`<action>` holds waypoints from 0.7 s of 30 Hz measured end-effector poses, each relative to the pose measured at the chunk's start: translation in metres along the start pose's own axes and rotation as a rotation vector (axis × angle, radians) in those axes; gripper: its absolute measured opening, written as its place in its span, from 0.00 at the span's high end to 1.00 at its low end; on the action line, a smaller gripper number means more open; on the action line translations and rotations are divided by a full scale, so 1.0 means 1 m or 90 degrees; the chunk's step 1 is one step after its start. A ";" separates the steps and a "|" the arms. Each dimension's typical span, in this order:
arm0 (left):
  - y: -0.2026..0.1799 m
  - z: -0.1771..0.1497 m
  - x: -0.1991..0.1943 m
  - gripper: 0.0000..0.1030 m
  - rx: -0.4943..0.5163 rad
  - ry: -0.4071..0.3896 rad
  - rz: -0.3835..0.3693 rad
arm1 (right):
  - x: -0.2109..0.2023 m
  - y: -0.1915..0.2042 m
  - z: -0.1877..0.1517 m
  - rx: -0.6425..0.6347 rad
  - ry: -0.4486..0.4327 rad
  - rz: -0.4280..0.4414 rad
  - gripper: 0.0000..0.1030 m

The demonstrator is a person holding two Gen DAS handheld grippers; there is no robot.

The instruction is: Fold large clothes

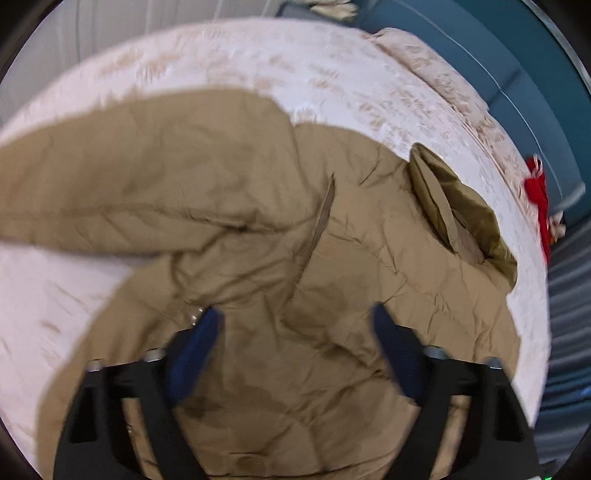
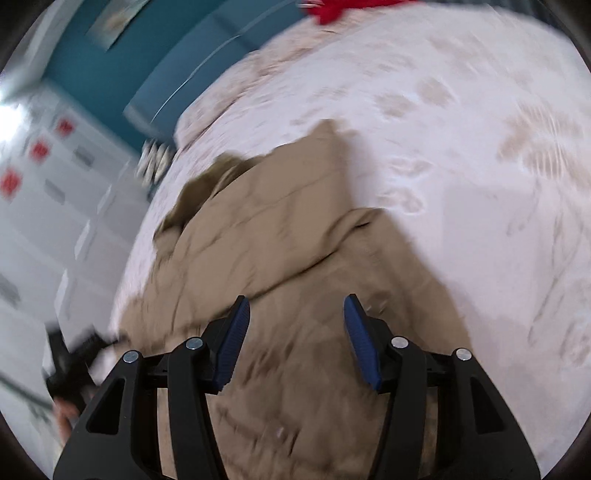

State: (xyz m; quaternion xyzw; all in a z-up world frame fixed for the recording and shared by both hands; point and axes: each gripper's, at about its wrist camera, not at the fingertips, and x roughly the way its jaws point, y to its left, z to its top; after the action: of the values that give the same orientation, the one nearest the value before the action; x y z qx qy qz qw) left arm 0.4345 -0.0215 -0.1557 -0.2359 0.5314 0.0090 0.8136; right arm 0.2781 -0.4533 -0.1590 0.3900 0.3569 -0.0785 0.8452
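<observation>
A large tan quilted jacket lies spread on a bed with a white and beige patterned cover. One sleeve stretches to the left, and the olive-lined hood lies at the right. My left gripper is open and empty, hovering above the jacket's body. In the right wrist view the same jacket lies crumpled below my right gripper, which is open and empty above it. Both views are motion-blurred.
A red cloth lies at the bed's far edge, also in the right wrist view. A teal headboard or wall runs behind the bed. White cabinets with red marks stand at left. The bed cover extends to the right.
</observation>
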 end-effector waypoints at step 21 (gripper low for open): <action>-0.009 -0.033 0.014 1.00 0.199 -0.117 0.143 | 0.010 -0.011 0.042 -0.051 -0.085 -0.103 1.00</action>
State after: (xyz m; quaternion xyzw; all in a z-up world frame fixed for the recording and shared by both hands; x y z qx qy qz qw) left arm 0.4144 -0.0461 -0.1746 -0.0442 0.4726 0.0384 0.8793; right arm 0.3035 -0.4892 -0.1538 0.3195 0.3330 -0.1574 0.8731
